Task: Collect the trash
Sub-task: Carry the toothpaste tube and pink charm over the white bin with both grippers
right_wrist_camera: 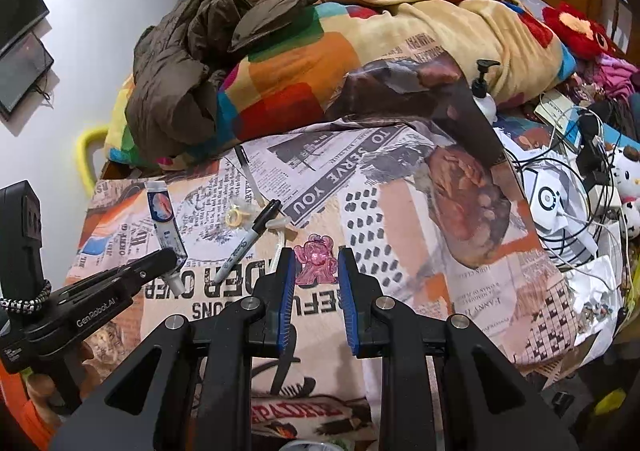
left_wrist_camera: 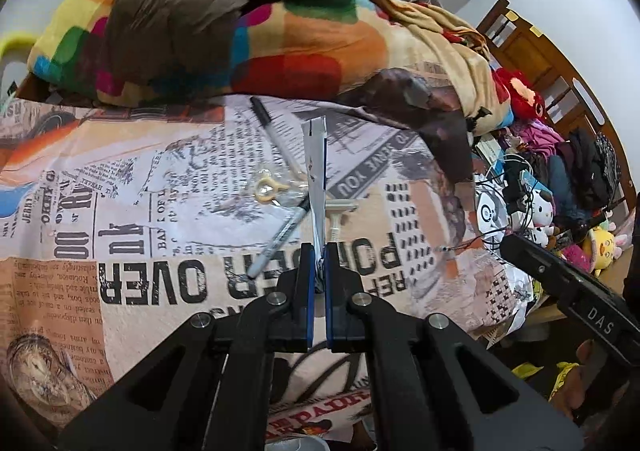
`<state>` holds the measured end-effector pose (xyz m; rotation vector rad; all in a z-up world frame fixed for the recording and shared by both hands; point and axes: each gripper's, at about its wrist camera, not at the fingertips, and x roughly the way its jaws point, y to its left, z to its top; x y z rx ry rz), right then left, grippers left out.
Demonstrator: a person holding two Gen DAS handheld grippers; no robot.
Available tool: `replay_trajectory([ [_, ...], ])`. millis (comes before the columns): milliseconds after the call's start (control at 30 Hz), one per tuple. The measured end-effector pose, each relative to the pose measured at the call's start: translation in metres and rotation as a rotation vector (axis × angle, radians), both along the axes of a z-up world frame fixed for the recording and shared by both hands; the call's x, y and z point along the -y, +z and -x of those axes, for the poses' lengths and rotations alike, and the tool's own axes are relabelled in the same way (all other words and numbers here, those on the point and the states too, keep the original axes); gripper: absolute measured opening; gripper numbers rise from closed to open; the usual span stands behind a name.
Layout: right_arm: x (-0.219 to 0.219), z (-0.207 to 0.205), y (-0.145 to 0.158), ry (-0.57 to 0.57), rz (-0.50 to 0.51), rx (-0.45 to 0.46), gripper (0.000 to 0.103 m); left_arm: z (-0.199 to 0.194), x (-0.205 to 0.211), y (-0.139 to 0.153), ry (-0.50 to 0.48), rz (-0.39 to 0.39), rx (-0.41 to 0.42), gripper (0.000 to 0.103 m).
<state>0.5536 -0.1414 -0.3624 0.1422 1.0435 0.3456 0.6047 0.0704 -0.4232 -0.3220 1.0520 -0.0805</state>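
Clearly a flattened white-and-blue tube (right_wrist_camera: pixel 165 220) is clamped by its capped end in the left gripper (left_wrist_camera: pixel 319 265), whose blue pads are pressed tight on it. Its long axis runs straight out along the fingers, crimped end pointing away toward the heaped blankets (left_wrist_camera: pixel 288 39), and it hangs above the newspaper-print bedsheet (left_wrist_camera: pixel 168 187). The right gripper (right_wrist_camera: pixel 317 267) grasps a small pink translucent figure-shaped piece (right_wrist_camera: pixel 316 260) between its part-closed pads. Below on the sheet lie a black marker (right_wrist_camera: pixel 248 241), a second pen (right_wrist_camera: pixel 245 163) and a yellowish ring (right_wrist_camera: pixel 236 217).
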Motion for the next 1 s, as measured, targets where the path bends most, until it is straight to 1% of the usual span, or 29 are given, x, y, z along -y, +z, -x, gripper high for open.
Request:
replay_trajectory([
  [167,0.021,0.012,0.009,0.034,0.000,0.007,0.020,0.016,0.024,0.015,0.044,-0.013,0.019,0.002],
  [367,0.052,0.028,0.015,0.077,-0.006,-0.008,0.020,0.048,0.053,0.028,0.104,-0.015,0.014,0.002],
  [567,0.067,0.045,0.025,0.082,-0.006,0.000,0.020,0.074,0.069,0.037,0.106,-0.006,0.003,0.002],
  [733,0.063,0.066,0.029,0.072,-0.016,0.011,0.020,0.101,0.068,0.046,0.085,-0.028,0.030,0.002],
  [933,0.039,0.109,0.032,0.071,0.001,0.022,0.020,0.145,0.048,0.041,0.074,-0.006,0.043,0.002],
  [1000,0.029,0.128,0.032,0.072,0.000,0.025,0.020,0.165,0.038,0.039,0.079,0.000,0.032,0.002],
])
